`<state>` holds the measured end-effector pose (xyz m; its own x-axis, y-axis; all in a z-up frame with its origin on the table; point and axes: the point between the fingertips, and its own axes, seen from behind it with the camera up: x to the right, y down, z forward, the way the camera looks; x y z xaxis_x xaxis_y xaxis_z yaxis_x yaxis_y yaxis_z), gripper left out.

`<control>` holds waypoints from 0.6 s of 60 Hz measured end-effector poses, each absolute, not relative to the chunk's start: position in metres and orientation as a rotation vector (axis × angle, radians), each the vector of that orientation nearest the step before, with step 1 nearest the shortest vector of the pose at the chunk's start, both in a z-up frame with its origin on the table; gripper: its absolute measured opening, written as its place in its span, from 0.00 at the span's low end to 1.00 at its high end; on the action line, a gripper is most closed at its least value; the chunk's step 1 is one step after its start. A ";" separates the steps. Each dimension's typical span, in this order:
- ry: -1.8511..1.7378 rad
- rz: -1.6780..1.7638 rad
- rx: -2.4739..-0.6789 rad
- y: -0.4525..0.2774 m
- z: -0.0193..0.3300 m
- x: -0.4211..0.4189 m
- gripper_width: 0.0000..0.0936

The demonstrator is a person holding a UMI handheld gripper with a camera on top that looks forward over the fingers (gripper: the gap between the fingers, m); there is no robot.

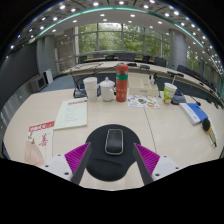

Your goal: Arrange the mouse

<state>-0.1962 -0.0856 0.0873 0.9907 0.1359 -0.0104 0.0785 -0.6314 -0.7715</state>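
A dark grey mouse (114, 141) lies on a black round mouse pad (112, 164) on the light table (160, 125). My gripper (111, 158) is open, its two fingers spread wide to either side of the pad. The magenta pads (77, 155) face inward, well apart from the mouse. The mouse sits between the fingers and a little ahead of the tips, resting on the pad with a clear gap on both sides.
Beyond the mouse stand a red bottle (121, 83), two white cups (91, 87) and a green-banded cup (169, 92). Papers (72, 113) and a red-printed sheet (39, 137) lie to the left; blue items (197, 113) lie to the right. Chairs and desks fill the background.
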 end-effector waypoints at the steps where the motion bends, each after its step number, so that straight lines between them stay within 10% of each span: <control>1: -0.143 0.081 -2.252 -0.093 0.095 -0.196 0.91; 18: -0.150 0.027 -2.140 -0.223 0.205 -0.186 0.92; 36: -0.124 0.015 -2.119 -0.349 0.240 -0.179 0.91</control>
<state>-0.1794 -0.3491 0.2405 0.9947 0.0951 0.0390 0.0829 -0.5187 -0.8509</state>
